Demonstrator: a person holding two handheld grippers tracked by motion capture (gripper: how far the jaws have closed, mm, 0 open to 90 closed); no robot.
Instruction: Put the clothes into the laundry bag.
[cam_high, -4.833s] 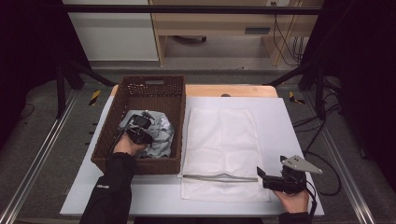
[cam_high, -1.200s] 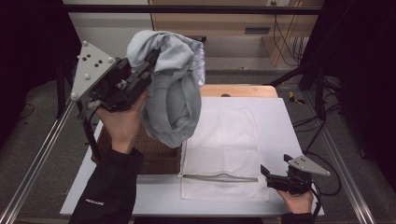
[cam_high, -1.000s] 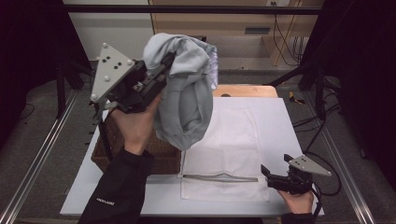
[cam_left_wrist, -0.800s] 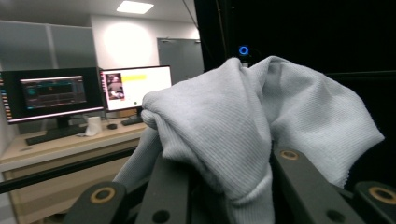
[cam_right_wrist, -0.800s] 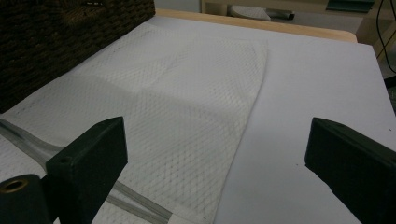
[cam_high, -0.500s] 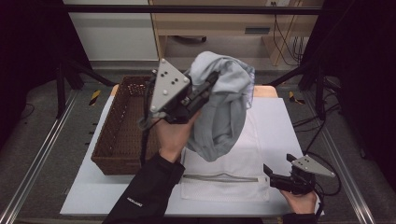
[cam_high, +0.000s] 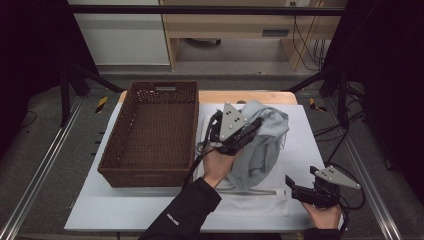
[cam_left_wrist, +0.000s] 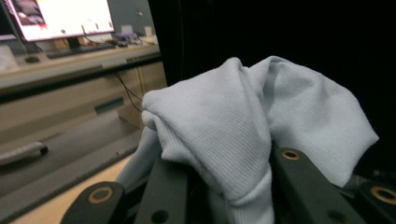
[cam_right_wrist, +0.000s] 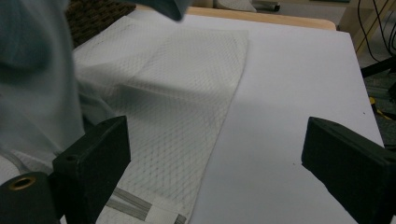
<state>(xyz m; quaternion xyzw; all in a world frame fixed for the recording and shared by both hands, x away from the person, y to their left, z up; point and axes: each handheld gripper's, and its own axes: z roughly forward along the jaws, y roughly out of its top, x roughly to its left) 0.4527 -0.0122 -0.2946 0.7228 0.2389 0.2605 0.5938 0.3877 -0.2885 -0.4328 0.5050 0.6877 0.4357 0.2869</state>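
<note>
Left tongs, garment, white table, seemingly workshop.

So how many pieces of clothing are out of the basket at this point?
1: a grey garment, gripped by the left tool over the white mesh bag. The wicker basket looks empty; the bunched cloth could hide more.

- 1 grey garment, bunched up
- 1 white mesh bag with a zip, flat on the table
- 1 brown wicker basket
- 2 tools: 1 left tool, 1 right tool
- 1 white table
</note>
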